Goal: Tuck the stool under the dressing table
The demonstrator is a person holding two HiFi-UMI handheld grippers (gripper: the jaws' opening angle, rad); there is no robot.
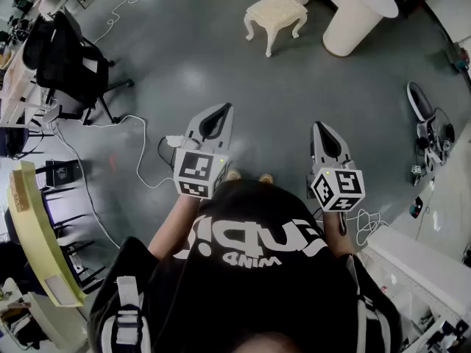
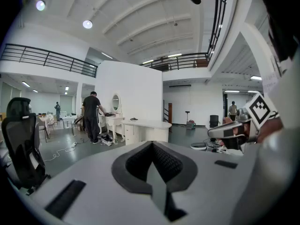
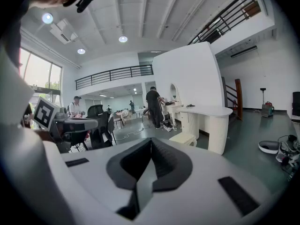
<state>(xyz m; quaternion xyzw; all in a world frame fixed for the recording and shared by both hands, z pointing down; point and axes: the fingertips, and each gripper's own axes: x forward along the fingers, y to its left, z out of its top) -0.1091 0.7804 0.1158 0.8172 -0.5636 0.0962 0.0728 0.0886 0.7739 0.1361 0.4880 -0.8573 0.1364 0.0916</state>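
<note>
A cream carved stool stands on the grey floor well ahead of me, just left of the white rounded dressing table. The right gripper view shows the stool in front of the table's curved base, apart from it. My left gripper and right gripper are held side by side at waist height, both far short of the stool. Both are shut with nothing between the jaws, as the left gripper view and the right gripper view show. The same table appears far off in the left gripper view.
A black office chair and desks stand at the left, with white cables trailing over the floor. A yellow board leans at the lower left. Gear and a white counter lie at the right. A person stands at another vanity.
</note>
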